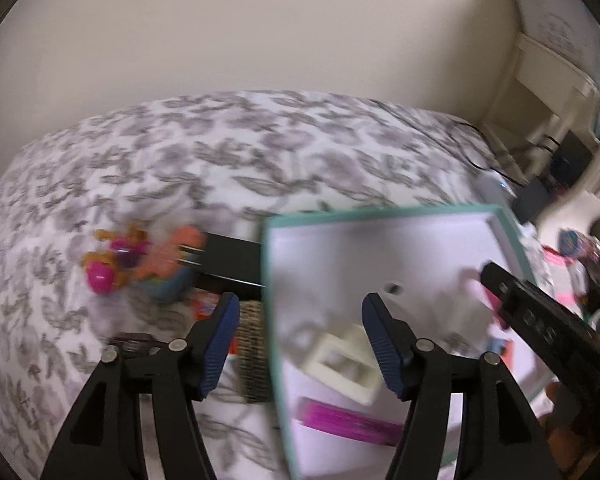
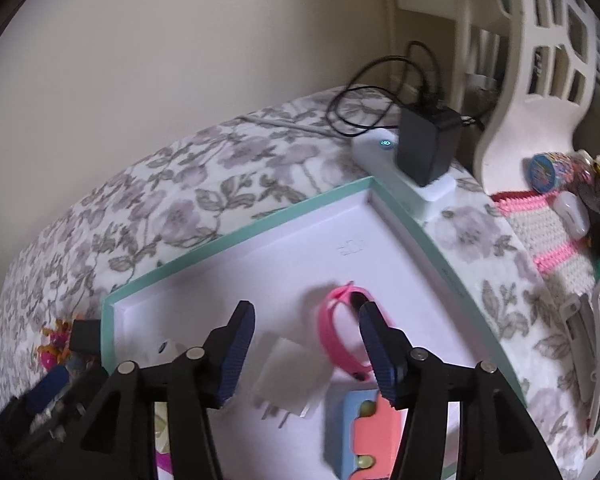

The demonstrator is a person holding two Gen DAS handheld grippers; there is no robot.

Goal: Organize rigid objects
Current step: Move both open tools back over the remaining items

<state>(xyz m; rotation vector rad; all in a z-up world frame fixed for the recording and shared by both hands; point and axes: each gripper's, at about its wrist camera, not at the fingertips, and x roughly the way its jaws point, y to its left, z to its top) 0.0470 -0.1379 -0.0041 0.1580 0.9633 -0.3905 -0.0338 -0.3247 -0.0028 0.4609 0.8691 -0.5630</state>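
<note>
Only rightward, pink band (image 2: 342, 334) beside white plug (image 2: 286, 380).

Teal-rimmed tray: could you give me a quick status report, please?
Both grippers, left and right, open, holding nothing. Tray holds pink band, white plug, blue-and-coral toy. Nothing blocking.

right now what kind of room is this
Probably a bedroom: a floral bedspread covers a bed against a wall, a white carved headboard stands at one end, and a shelf unit sits beyond.
</note>
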